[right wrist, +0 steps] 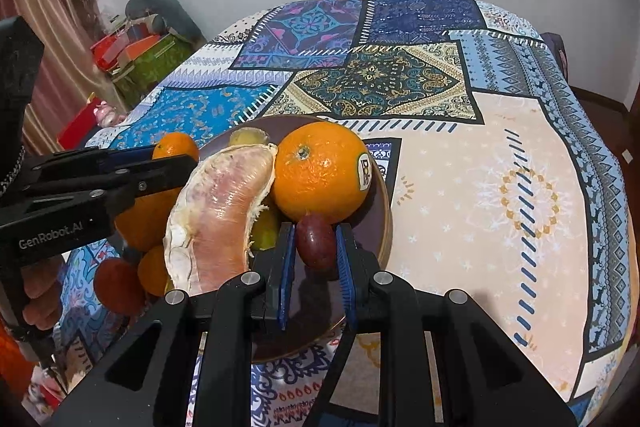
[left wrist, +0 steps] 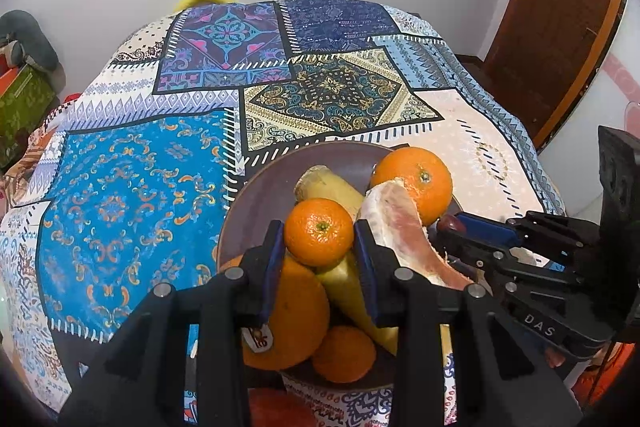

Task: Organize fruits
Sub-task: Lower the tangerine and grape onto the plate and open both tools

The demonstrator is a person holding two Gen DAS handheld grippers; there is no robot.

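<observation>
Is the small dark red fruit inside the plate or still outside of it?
Inside. The dark red fruit sits over the plate, near its right rim, beside the large orange, between the right gripper fingers.

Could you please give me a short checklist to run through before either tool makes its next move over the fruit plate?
1. Left tool around the small orange: ok, a finger on each side.
2. Right tool around the dark red fruit: ok.
3. Firm contact on both fruits: cannot tell.
4. The peeled pomelo piece lies between the tools, close to the left tool: not ok.
5. Plate fully on the tablecloth: ok.
</observation>
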